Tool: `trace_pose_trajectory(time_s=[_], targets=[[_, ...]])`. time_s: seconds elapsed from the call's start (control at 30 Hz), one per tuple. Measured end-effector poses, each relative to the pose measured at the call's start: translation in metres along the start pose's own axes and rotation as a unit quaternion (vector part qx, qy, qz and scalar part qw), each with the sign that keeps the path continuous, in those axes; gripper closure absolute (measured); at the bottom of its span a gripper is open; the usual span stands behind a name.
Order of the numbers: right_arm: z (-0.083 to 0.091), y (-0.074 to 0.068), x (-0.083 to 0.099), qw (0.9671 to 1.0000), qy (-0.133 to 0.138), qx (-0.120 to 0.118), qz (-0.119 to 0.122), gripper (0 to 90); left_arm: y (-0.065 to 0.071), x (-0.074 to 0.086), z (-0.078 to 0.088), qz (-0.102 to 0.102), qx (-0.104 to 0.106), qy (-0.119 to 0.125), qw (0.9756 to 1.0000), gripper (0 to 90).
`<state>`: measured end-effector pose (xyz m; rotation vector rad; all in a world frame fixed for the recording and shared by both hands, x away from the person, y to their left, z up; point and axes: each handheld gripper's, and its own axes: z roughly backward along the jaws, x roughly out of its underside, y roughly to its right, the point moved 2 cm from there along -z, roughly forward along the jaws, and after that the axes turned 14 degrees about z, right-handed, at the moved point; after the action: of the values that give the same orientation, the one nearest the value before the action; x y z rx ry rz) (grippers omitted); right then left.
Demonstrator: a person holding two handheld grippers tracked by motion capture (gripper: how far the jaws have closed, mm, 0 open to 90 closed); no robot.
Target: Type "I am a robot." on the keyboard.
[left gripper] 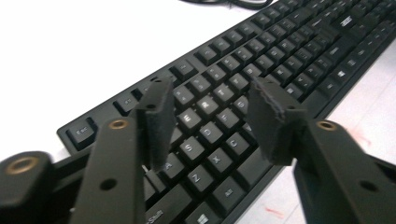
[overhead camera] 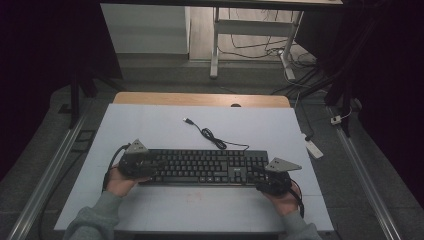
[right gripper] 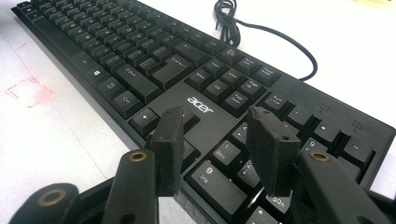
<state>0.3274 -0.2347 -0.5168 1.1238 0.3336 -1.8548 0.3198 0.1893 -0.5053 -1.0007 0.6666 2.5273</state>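
Beneath both half-open, empty tools (left gripper: pixel 208 121) (right gripper: pixel 219 149), apparently untouched, black keyboard (overhead camera: pixel 205 166), one tool over each end.

At twelve o'clock, beyond the white rectangular table top (overhead camera: pixel 150 125), a strip of pale wooden board (overhead camera: pixel 200 98) lies along its far edge. At three o'clock a white power strip (overhead camera: pixel 314 148) rests on the grey floor. A white metal desk leg (overhead camera: pixel 215 45) stands farther off at twelve.

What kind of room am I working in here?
Probably a lab or test workspace: a white table with a black Acer keyboard, dark curtains at both sides, and loose cables under a desk frame behind.
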Motion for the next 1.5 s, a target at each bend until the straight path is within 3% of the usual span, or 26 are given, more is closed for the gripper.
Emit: trace_pose_trajectory(time_s=[0.5, 1.17, 1.33, 1.5], targets=[[0.000, 0.000, 0.000, 1.0000, -0.005, 0.001, 0.002, 56.6, -0.014, 0.010, -0.008, -0.014, -0.031, -0.038, 0.9987, 88.6], [0.000, 0.000, 0.001, 0.9999, -0.011, 0.003, 0.004, 56.5, -0.019, 0.018, -0.022, -0.016, -0.057, -0.067, 0.9960, 88.9], [0.000, 0.000, 0.001, 0.9999, -0.009, 0.003, 0.004, 56.4, -0.018, 0.017, -0.021, -0.021, -0.059, -0.060, 0.9962, 89.0], [0.000, 0.001, 0.001, 1.0000, -0.007, 0.004, 0.004, 56.4, -0.014, 0.011, -0.008, -0.020, -0.037, -0.022, 0.9989, 88.4]])
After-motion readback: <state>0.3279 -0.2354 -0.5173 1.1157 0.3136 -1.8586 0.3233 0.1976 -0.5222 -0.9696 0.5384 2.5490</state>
